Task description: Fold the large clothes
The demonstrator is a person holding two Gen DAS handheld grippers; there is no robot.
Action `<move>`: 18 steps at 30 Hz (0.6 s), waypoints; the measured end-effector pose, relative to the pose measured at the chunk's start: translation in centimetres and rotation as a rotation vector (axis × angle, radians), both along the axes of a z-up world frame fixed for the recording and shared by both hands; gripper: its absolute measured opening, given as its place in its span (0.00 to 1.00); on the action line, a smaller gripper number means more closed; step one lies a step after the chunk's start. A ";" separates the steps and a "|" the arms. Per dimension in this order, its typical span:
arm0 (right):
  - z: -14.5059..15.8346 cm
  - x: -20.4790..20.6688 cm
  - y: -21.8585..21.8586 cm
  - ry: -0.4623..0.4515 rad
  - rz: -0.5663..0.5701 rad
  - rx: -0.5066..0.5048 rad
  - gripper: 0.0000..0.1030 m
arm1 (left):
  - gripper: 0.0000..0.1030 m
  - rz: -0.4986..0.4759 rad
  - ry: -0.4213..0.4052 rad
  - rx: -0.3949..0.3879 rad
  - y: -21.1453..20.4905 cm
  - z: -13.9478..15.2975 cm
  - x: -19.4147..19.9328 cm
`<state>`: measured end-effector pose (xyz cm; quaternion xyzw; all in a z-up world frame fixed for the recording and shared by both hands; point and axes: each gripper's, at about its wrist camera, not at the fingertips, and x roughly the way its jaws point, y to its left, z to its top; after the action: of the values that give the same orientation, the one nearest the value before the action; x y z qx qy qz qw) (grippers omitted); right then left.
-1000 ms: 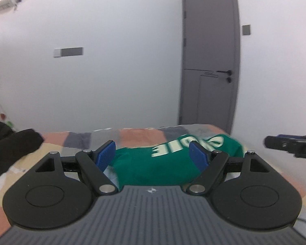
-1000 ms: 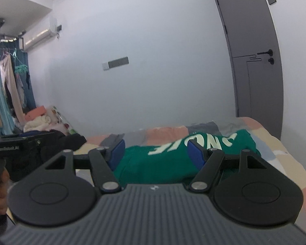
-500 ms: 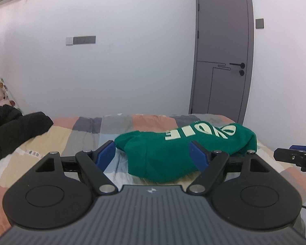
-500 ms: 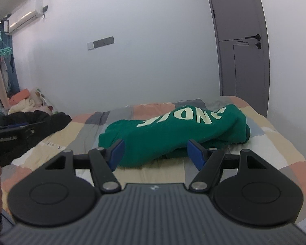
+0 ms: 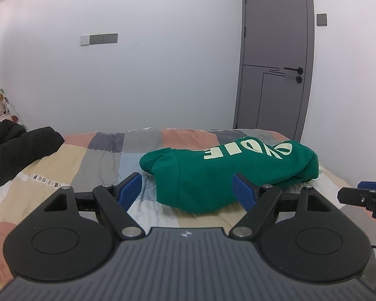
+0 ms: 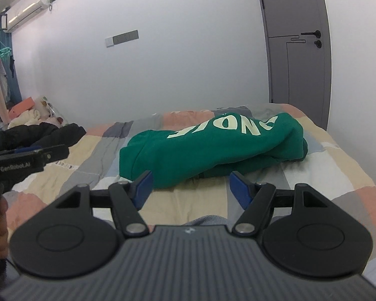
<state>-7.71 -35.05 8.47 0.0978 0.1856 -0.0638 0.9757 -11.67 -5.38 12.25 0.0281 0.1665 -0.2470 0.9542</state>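
A green sweatshirt with pale lettering lies bunched and folded over on the patchwork bed. In the right wrist view the green sweatshirt sits just beyond the fingers. My left gripper hovers short of its near edge, open, blue pads apart and nothing between them. My right gripper is also open and empty, low over the bedspread in front of the garment. The other gripper's tip shows at the edge of each view: the right gripper and the left gripper, held by a hand.
A black jacket is heaped on the bed's left side, with soft toys and clothes behind it. A grey door stands at the back right. White wall runs behind the bed; the bed's right edge is near.
Both views have dropped and tipped down: the bed and sweatshirt now fill more of each picture and lie clear beyond the fingers. Both grippers' jaws stayed open at the same width.
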 end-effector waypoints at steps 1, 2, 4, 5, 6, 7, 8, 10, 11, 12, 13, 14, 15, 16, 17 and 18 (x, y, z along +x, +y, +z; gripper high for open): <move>-0.1 0.0 0.0 0.004 0.005 0.002 0.68 | 0.80 -0.001 0.003 -0.002 0.1 0.0 0.0; -0.1 0.1 0.0 0.008 0.008 0.004 0.68 | 0.81 -0.002 0.006 -0.004 0.1 0.0 0.1; -0.2 0.2 0.2 0.015 0.008 0.003 0.68 | 0.85 0.002 0.008 -0.007 0.3 0.1 0.1; -0.3 0.2 0.3 0.017 0.009 0.002 0.68 | 0.87 0.006 0.010 -0.009 0.3 0.1 0.2; -0.2 0.2 0.3 0.018 0.013 0.001 0.68 | 0.91 0.009 0.011 -0.012 0.4 0.1 0.2; -0.2 0.3 0.4 0.018 0.015 -0.003 0.68 | 0.94 0.011 0.012 -0.013 0.5 0.1 0.2; -0.1 0.3 0.4 0.018 0.013 -0.009 0.69 | 0.95 0.014 0.012 -0.014 0.5 0.1 0.2; 0.1 0.3 0.5 0.016 0.006 -0.020 0.74 | 0.98 0.015 0.011 -0.016 0.6 0.3 0.2; 0.2 0.2 0.5 0.011 0.006 -0.021 0.80 | 0.99 0.018 0.006 -0.018 0.7 0.3 0.2; 0.4 0.2 0.5 0.005 0.004 -0.022 0.86 | 0.99 0.025 0.002 -0.018 0.7 0.4 0.2; 0.4 0.1 0.5 0.001 0.000 -0.026 0.89 | 1.00 0.031 -0.002 -0.014 0.8 0.4 0.2; 0.5 0.1 0.5 0.000 -0.006 -0.031 1.00 | 1.00 0.034 -0.005 -0.011 0.7 0.5 0.1; 0.5 0.1 0.5 -0.002 -0.012 -0.032 1.00 | 1.00 0.038 -0.006 -0.008 0.7 0.5 0.1; 0.6 0.1 0.5 -0.004 -0.017 -0.032 1.00 | 1.00 0.041 -0.003 -0.008 0.7 0.5 0.2; 0.6 0.1 0.6 -0.003 -0.019 -0.032 1.00 | 1.00 0.042 0.001 -0.010 0.8 0.5 0.2; 0.6 0.1 0.6 -0.004 -0.023 -0.033 1.00 | 1.00 0.041 0.005 -0.011 0.8 0.5 0.2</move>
<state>-7.63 -34.46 9.07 0.0841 0.1815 -0.0778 0.9767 -11.43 -4.58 12.78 0.0188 0.1680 -0.2286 0.9587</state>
